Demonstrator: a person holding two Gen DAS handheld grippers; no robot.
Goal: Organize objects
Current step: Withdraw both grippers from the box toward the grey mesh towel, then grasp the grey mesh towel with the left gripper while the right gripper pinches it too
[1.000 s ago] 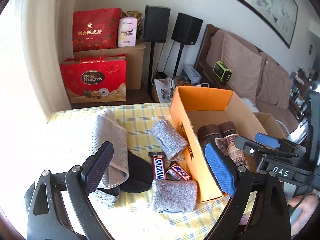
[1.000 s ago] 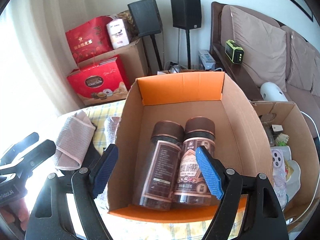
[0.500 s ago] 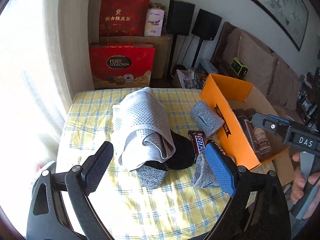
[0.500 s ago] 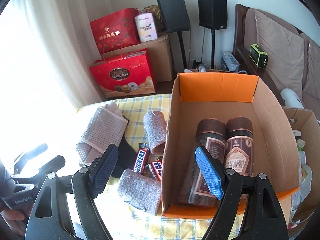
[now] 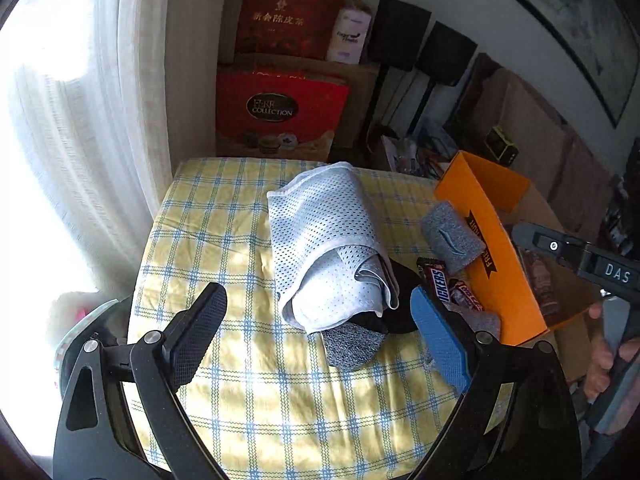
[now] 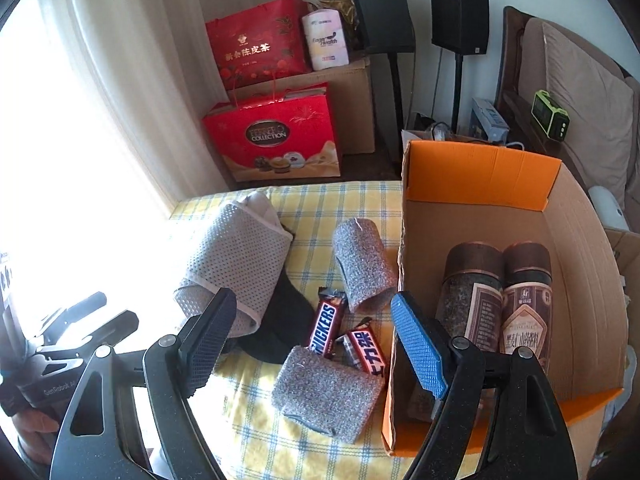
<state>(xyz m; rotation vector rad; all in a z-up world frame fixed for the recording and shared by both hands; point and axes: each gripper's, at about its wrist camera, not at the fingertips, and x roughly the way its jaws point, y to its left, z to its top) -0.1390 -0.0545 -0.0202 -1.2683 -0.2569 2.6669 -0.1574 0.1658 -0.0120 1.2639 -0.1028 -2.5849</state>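
An orange cardboard box (image 6: 480, 168) stands at the table's right side with two brown-lidded jars (image 6: 472, 292) lying inside; the box also shows in the left wrist view (image 5: 500, 264). A white mesh cloth (image 5: 328, 240) lies folded over a black item (image 6: 288, 316). Grey sock rolls (image 6: 362, 264) and two Snickers bars (image 6: 326, 328) lie beside the box. My left gripper (image 5: 320, 336) is open and empty above the tablecloth near the cloth. My right gripper (image 6: 316, 340) is open and empty above the Snickers bars and the box's left wall.
The table has a yellow checked cloth (image 5: 224, 240). Behind it stand red gift bags (image 6: 276, 136), a brown carton (image 6: 352, 92) and two black speakers (image 6: 384, 16). A curtain (image 5: 100, 120) hangs at left. A sofa (image 6: 580, 92) is at right.
Both grippers have moved left and back from the box. The left view now takes in the whole cloth and table; the right view has shifted from the jars to the socks and Snickers bars.
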